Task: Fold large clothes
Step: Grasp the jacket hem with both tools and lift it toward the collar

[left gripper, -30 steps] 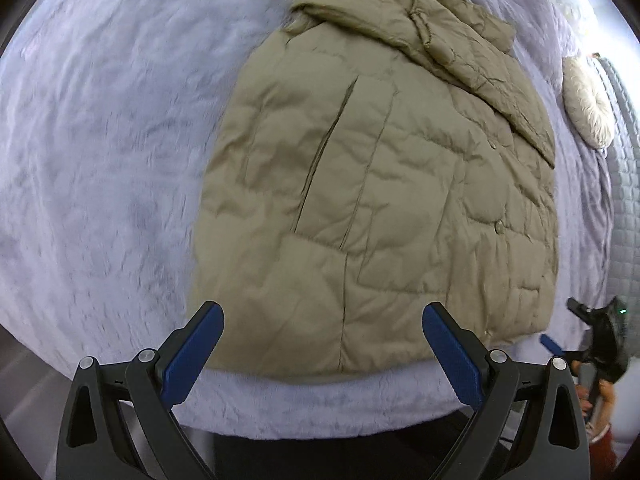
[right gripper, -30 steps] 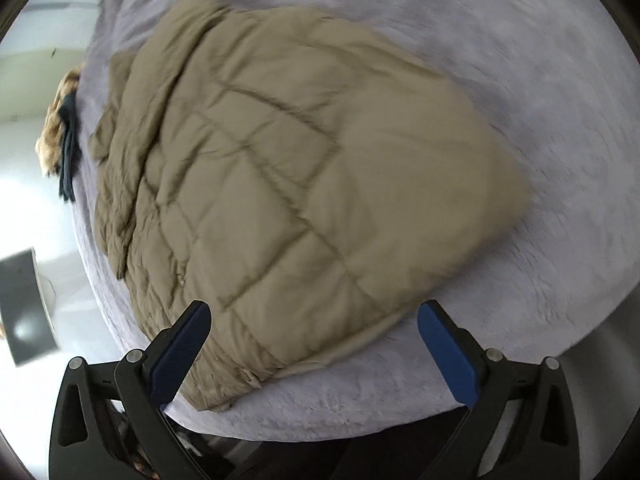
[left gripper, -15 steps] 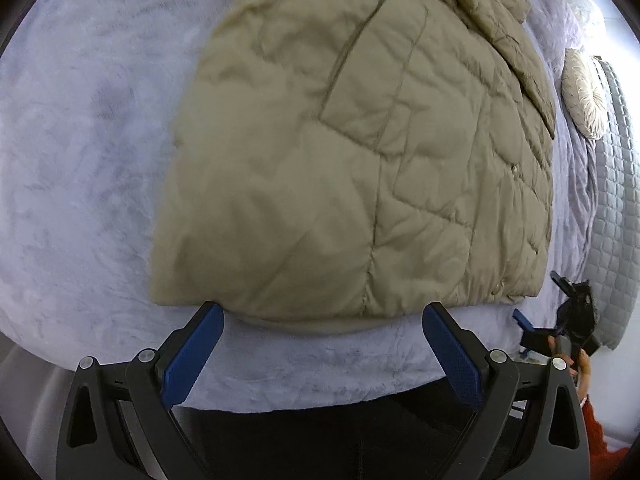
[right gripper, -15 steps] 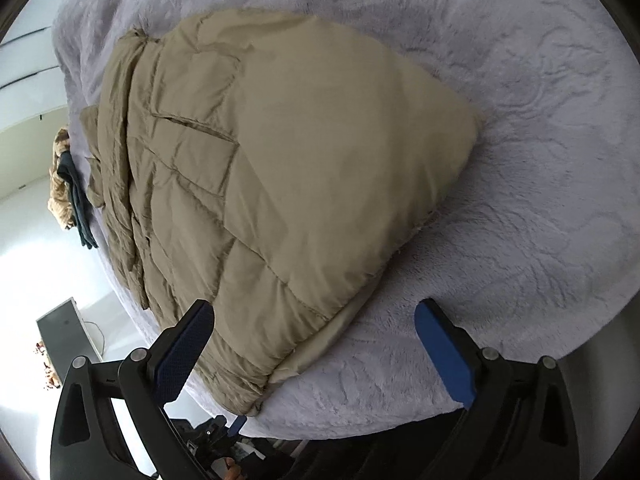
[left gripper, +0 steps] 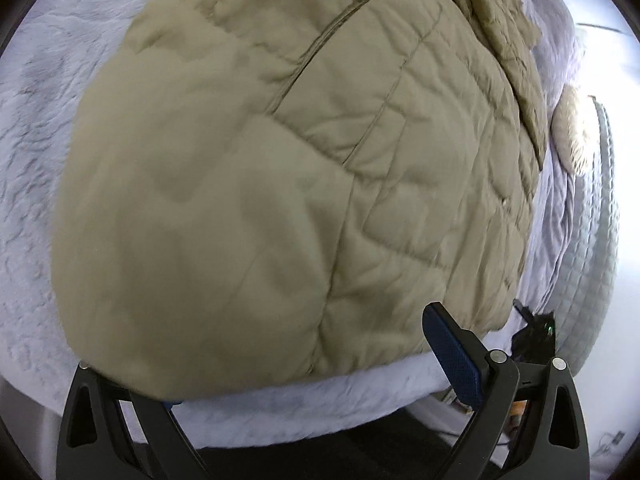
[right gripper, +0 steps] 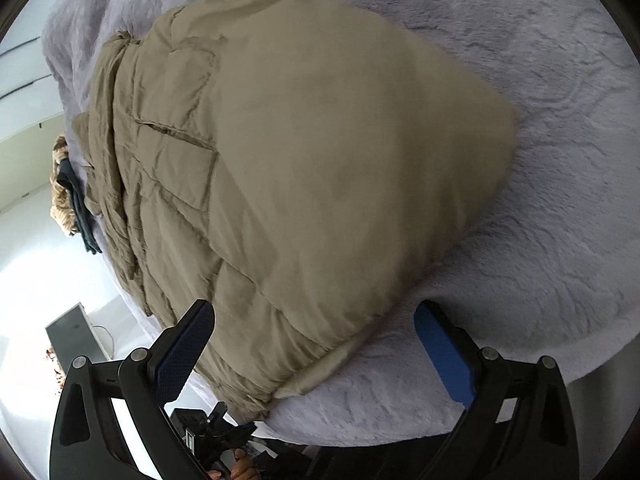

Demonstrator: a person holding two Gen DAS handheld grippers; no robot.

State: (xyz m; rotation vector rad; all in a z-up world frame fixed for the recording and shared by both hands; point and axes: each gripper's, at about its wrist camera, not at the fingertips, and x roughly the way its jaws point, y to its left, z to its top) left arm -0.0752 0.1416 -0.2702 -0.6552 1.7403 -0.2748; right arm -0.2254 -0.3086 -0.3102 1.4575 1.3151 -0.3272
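Both grippers have closed in on the jacket (left gripper: 280,168) hem since a second ago. Left gripper (left gripper: 312,356) jaws wide, hem corner at 7 over its left finger; right gripper (right gripper: 316,344) jaws wide, straddling the hem at 6. Jacket lies flat on the bed (right gripper: 540,208). Risk: you pinch only the top layer, or snag blanket, and puffy fabric slips.

A bed (right gripper: 560,184) with a plush lavender cover carries a quilted khaki jacket (right gripper: 304,168) lying flat; a round cream cushion (left gripper: 572,136) rests near the quilted headboard (left gripper: 600,240).
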